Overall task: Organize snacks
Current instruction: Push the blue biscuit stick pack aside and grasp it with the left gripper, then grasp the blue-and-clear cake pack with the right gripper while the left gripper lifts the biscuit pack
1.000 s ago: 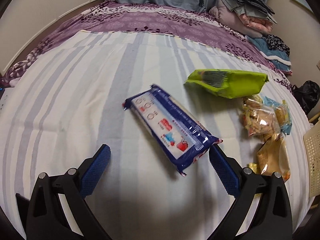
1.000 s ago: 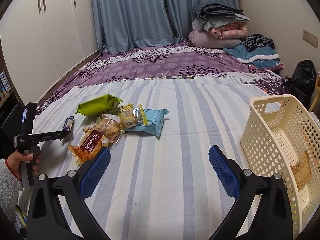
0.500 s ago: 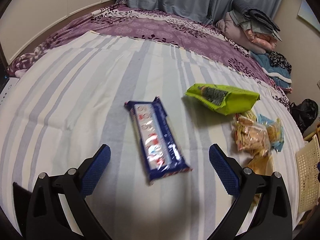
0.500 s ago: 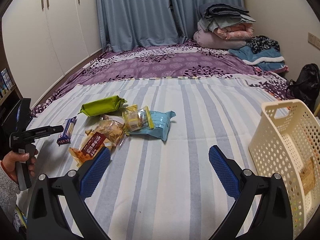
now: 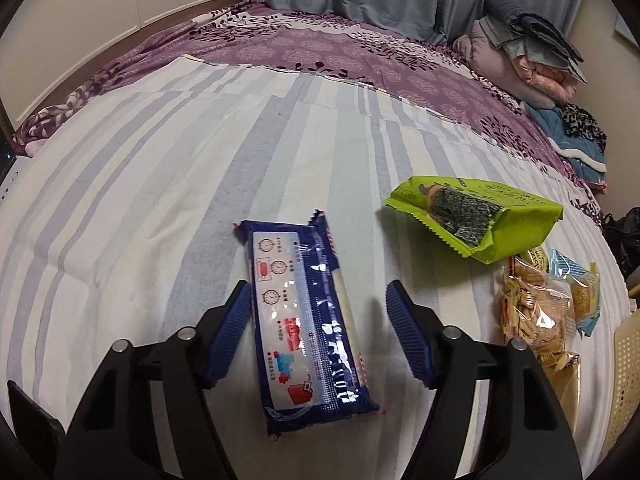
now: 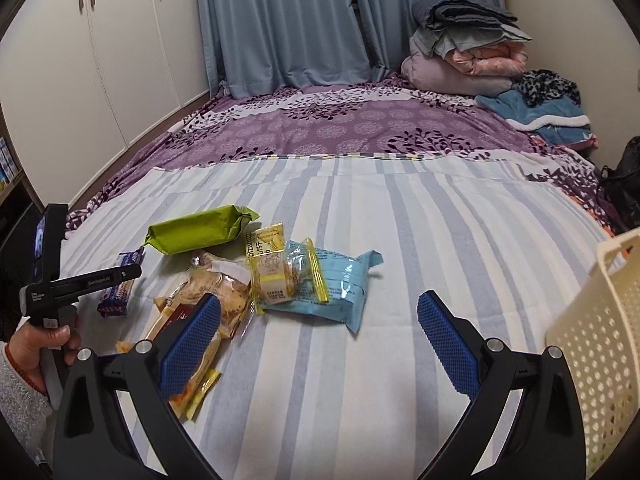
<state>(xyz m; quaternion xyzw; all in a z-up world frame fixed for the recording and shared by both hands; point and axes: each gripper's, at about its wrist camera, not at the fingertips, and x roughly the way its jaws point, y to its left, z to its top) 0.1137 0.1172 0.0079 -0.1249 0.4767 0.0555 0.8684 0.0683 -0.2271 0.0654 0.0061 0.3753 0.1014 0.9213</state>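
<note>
A long dark-blue snack packet (image 5: 308,320) lies on the striped sheet, lengthwise between the fingers of my left gripper (image 5: 318,286). The jaws are closing on it; the left pad is near its edge and a gap shows at the right pad. In the right wrist view the same packet (image 6: 118,294) lies under the left gripper (image 6: 132,272), held by a hand. My right gripper (image 6: 319,298) is open and empty, just short of the snack pile: a green packet (image 6: 200,232), a yellow packet (image 6: 276,268), a light-blue packet (image 6: 340,286) and a clear biscuit bag (image 6: 216,292).
A cream perforated basket (image 6: 600,340) stands at the right edge of the bed. A purple floral blanket (image 6: 340,128) covers the far half, with folded bedding (image 6: 468,52) stacked in the corner. White cupboards line the left wall.
My left gripper moved over the blue packet and its jaws narrowed around it. My right gripper moved left and closer to the snack pile; the basket slid toward the right edge of its view.
</note>
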